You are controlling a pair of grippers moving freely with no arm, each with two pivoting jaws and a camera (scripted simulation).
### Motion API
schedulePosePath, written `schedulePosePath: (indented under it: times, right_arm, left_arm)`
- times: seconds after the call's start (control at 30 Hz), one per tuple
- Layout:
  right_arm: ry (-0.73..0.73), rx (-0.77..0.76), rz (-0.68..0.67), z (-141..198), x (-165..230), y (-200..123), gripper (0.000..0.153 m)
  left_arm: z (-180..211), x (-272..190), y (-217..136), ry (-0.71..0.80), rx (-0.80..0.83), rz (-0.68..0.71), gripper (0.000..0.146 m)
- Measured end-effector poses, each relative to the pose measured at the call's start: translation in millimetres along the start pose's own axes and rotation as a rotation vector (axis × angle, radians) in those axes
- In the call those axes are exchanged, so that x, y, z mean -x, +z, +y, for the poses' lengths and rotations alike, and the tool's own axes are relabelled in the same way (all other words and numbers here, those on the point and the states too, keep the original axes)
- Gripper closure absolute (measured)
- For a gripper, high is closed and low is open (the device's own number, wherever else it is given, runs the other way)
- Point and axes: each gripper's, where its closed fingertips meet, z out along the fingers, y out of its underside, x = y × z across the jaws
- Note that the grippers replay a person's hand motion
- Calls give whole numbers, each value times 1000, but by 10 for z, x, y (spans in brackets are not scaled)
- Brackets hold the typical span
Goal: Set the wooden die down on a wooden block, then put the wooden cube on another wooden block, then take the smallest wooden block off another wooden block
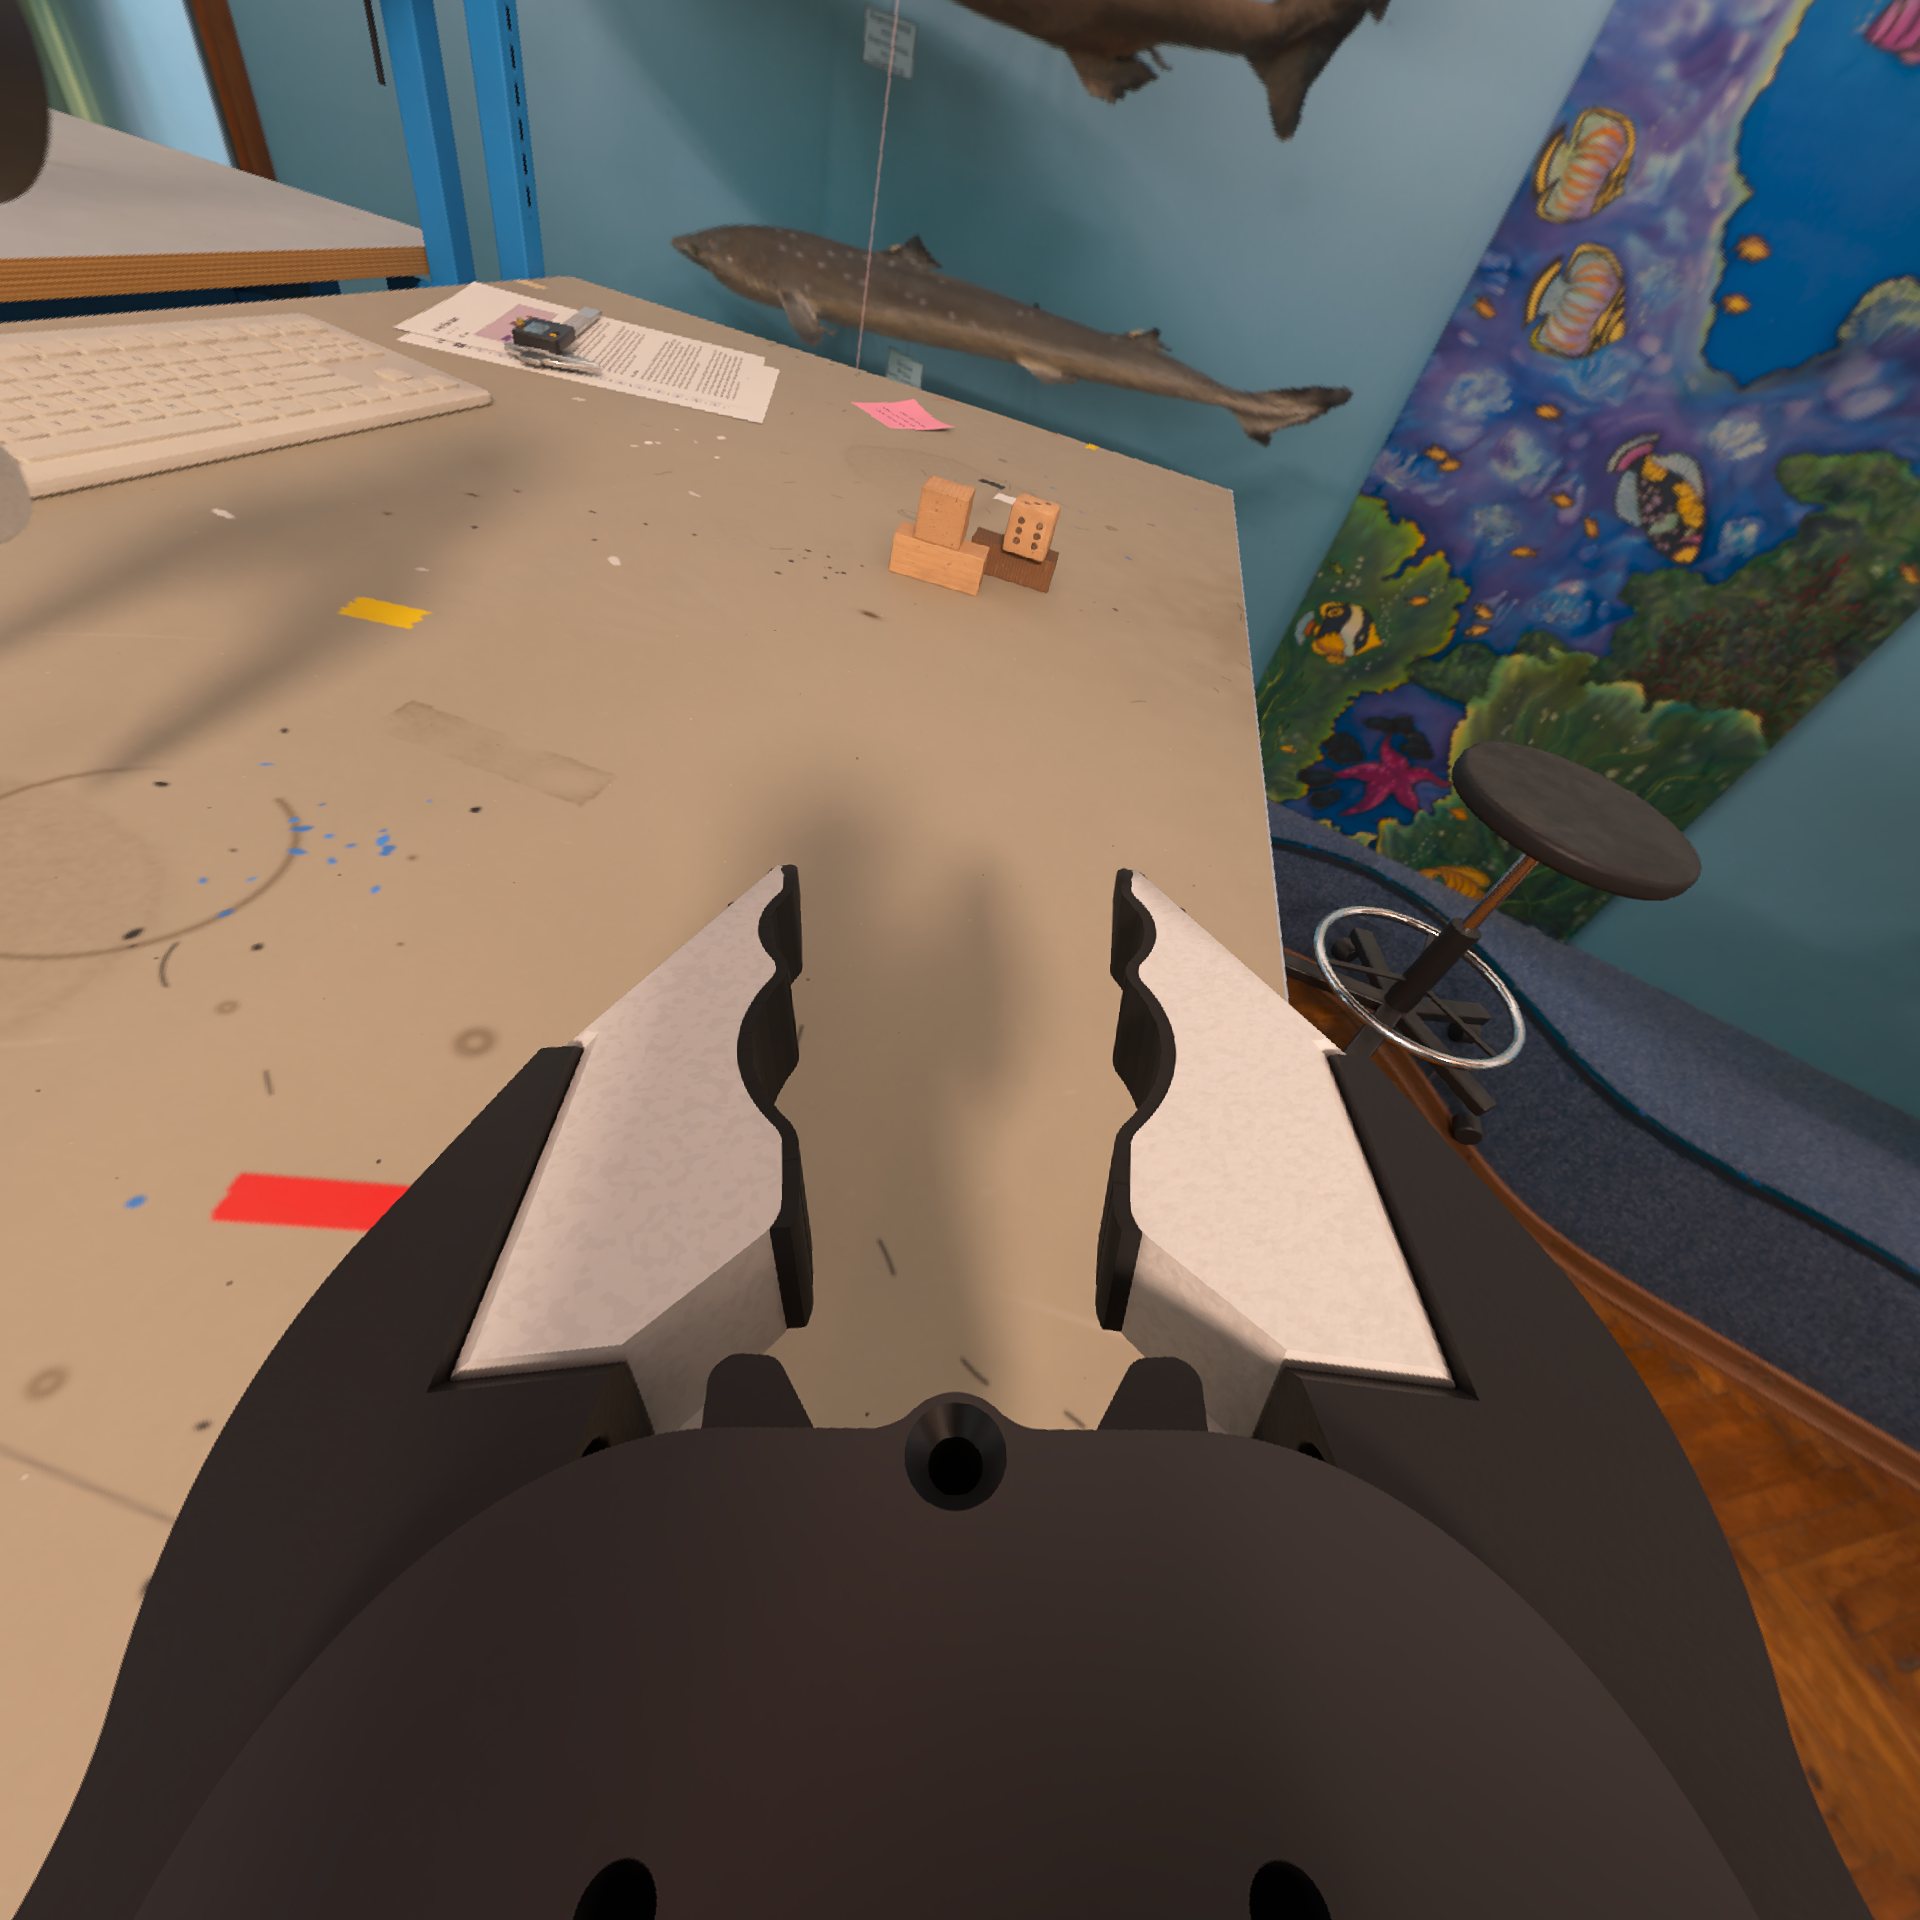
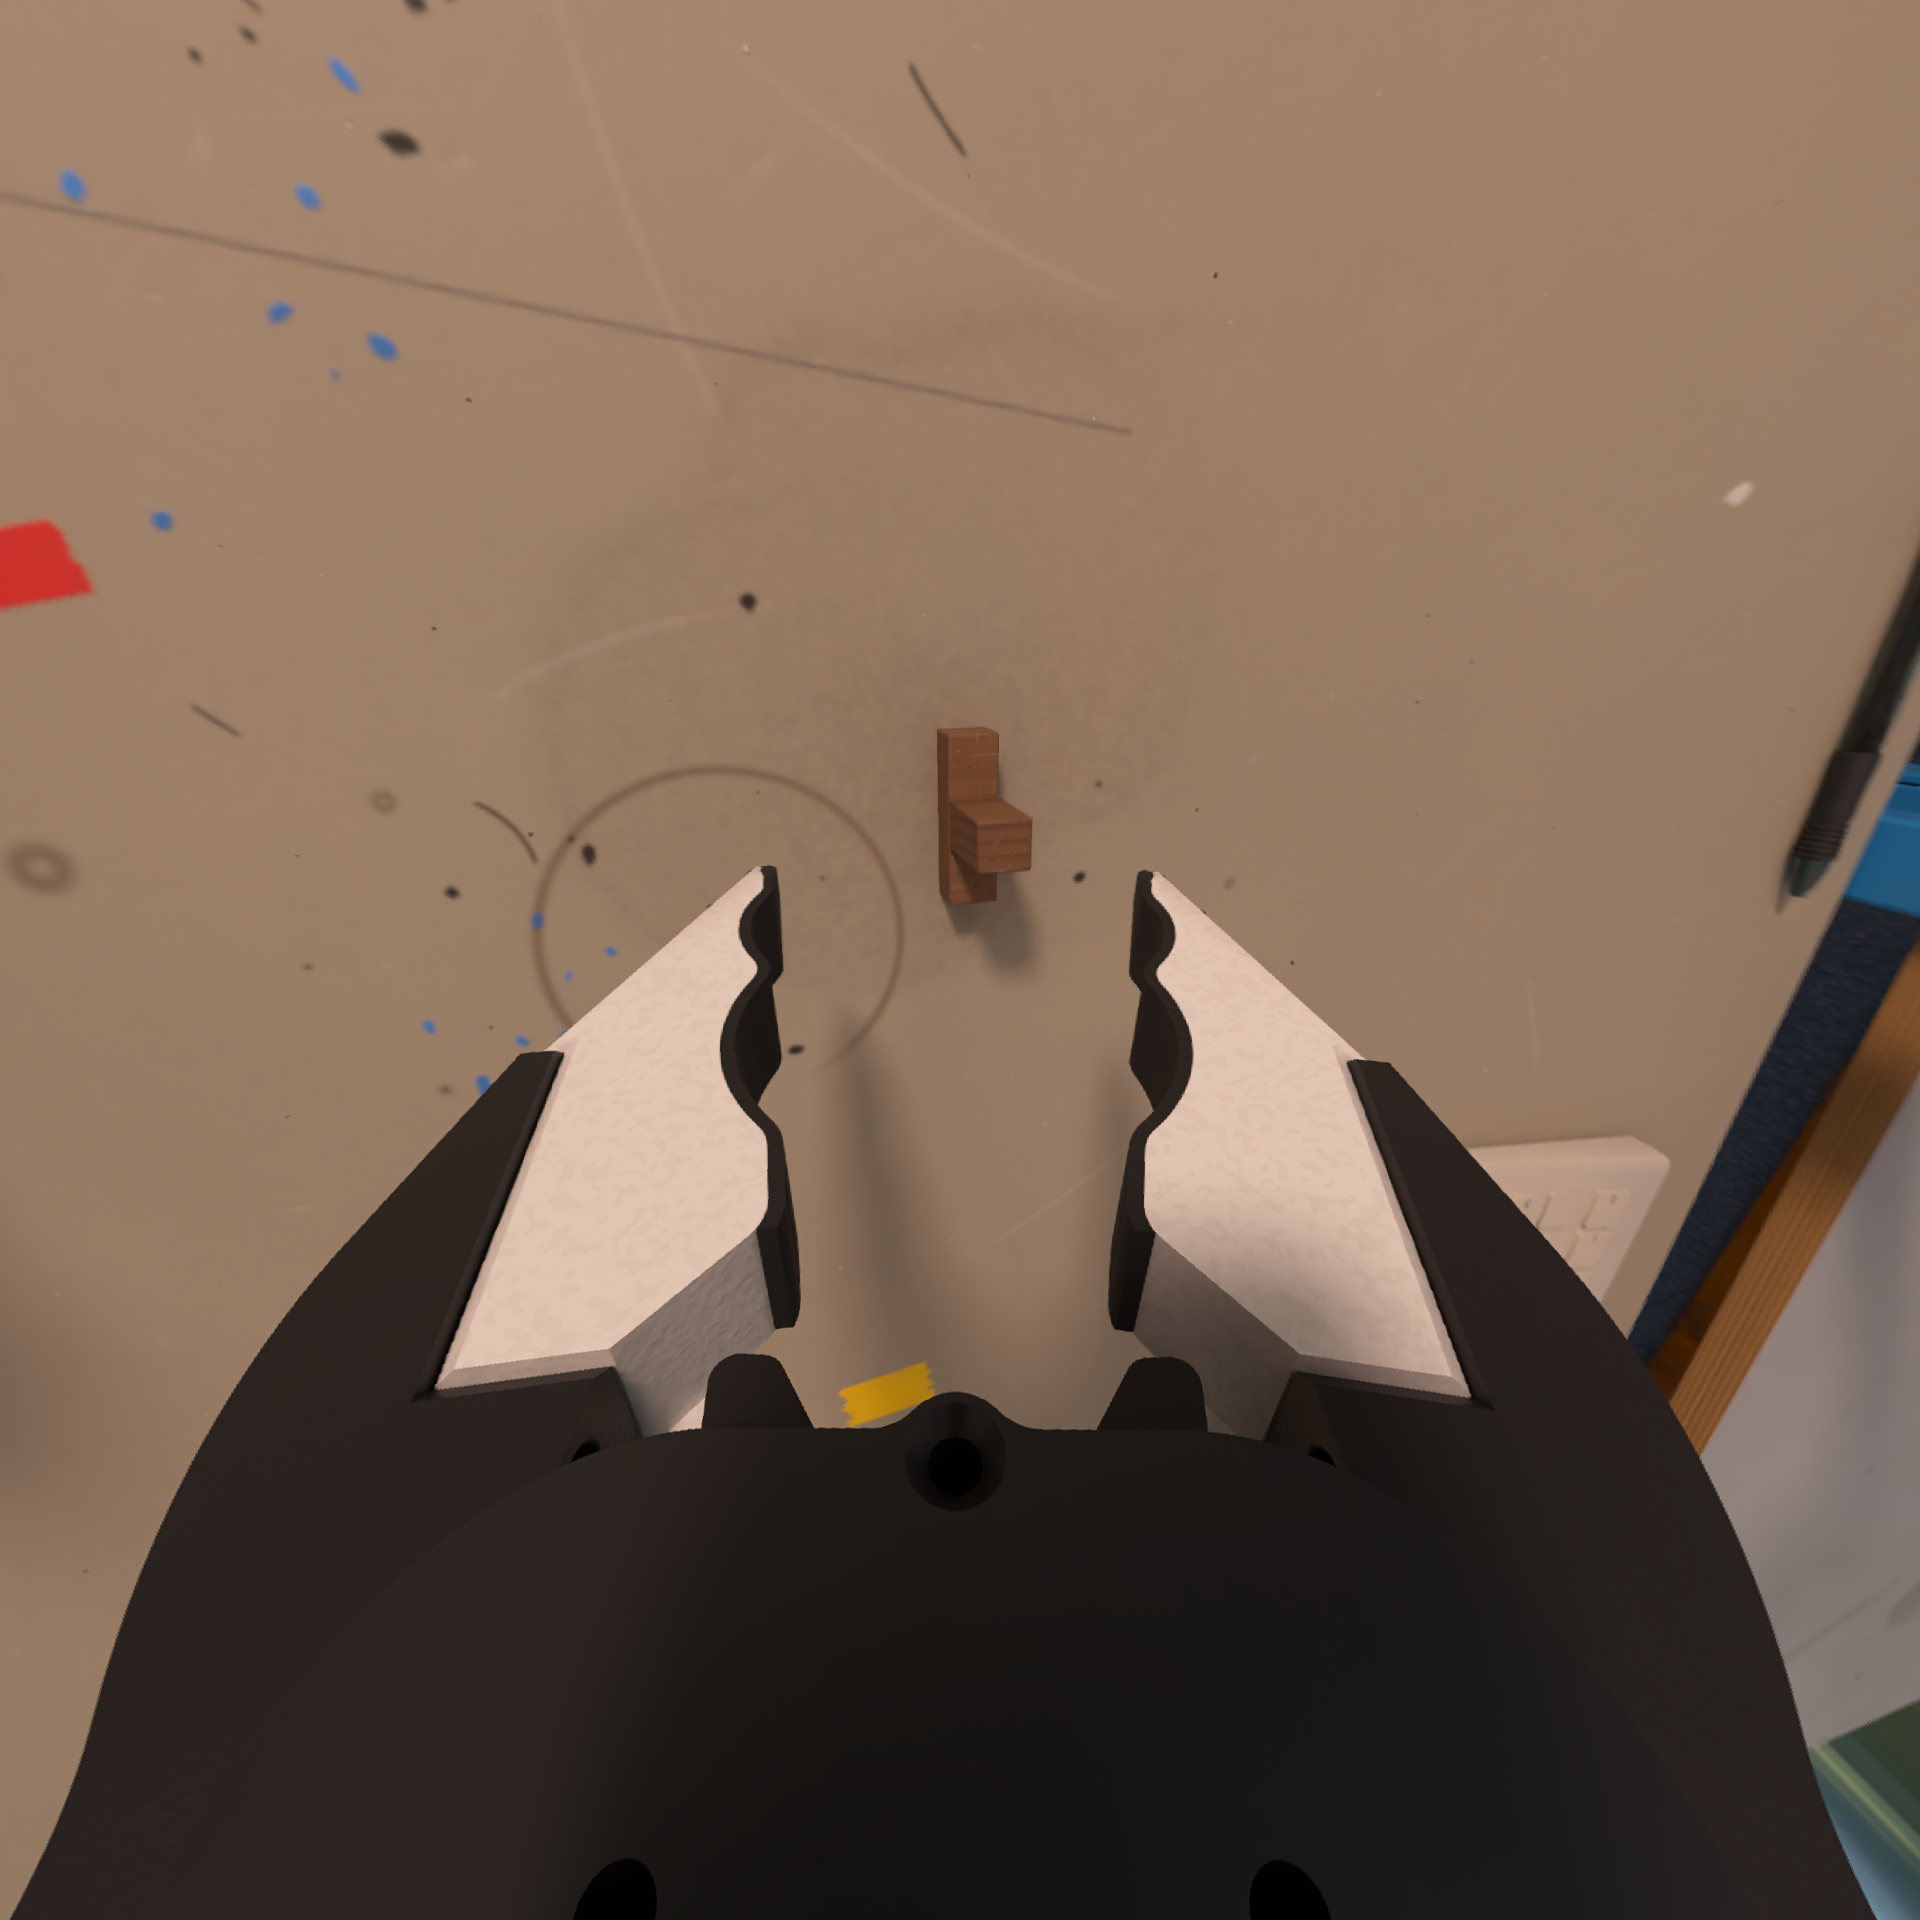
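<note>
In the left wrist view, a wooden die (image 1: 1032, 526) with dark pips sits on a dark brown flat block (image 1: 1016, 562) far ahead near the table's right edge. Beside it a light wooden cube (image 1: 945, 512) stands on a light wooden block (image 1: 937, 562). My left gripper (image 1: 956, 883) is open and empty, well short of them. In the right wrist view, a small brown block (image 2: 995, 841) lies across a longer, thin brown block (image 2: 962, 816) on the table. My right gripper (image 2: 954, 883) is open and empty above them, with the pair just beyond the fingertips.
A white keyboard (image 1: 197, 390), papers with a small device (image 1: 592, 348) and a pink note (image 1: 900, 415) lie at the far side. The table's right edge (image 1: 1257, 727) drops to a floor with a stool (image 1: 1569, 821). A black pen (image 2: 1844, 769) lies at the right.
</note>
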Motion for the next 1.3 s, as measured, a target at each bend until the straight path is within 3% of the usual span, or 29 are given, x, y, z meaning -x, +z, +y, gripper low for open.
schedulePosePath:
  times: [0.27, 0.43, 0.57, 0.7, 0.87, 1.03, 1.17, 1.3]
  right_arm:
    - [-26, 117, -10, 79, -115, 304, 109]
    - [-45, 185, 57, 139, -130, 346, 136]
    - [27, 127, 117, 119, -103, 110, 139]
    - [117, 101, 160, 373, -18, -401, 139]
    - [235, 153, 263, 1188, 140, -1245, 139]
    - [476, 254, 378, 2432, 417, -2022, 139]
    - [740, 327, 395, 3437, 847, -2279, 139]
    - [1017, 381, 375, 4177, 1341, -2224, 139]
  left_arm:
    - [-39, 57, -83, -41, -63, 20, 85]
    - [-35, 88, -86, -65, -84, 28, 85]
    - [-29, 87, -49, -70, -90, 32, 85]
    - [-31, 37, 5, -60, -82, 38, 85]
    - [-41, -58, 71, -23, -54, 38, 85]
    - [-43, -138, 129, 6, -32, 48, 85]
    - [-42, -182, 179, -2, -33, 71, 85]
    - [-40, -211, 204, 16, -18, 72, 85]
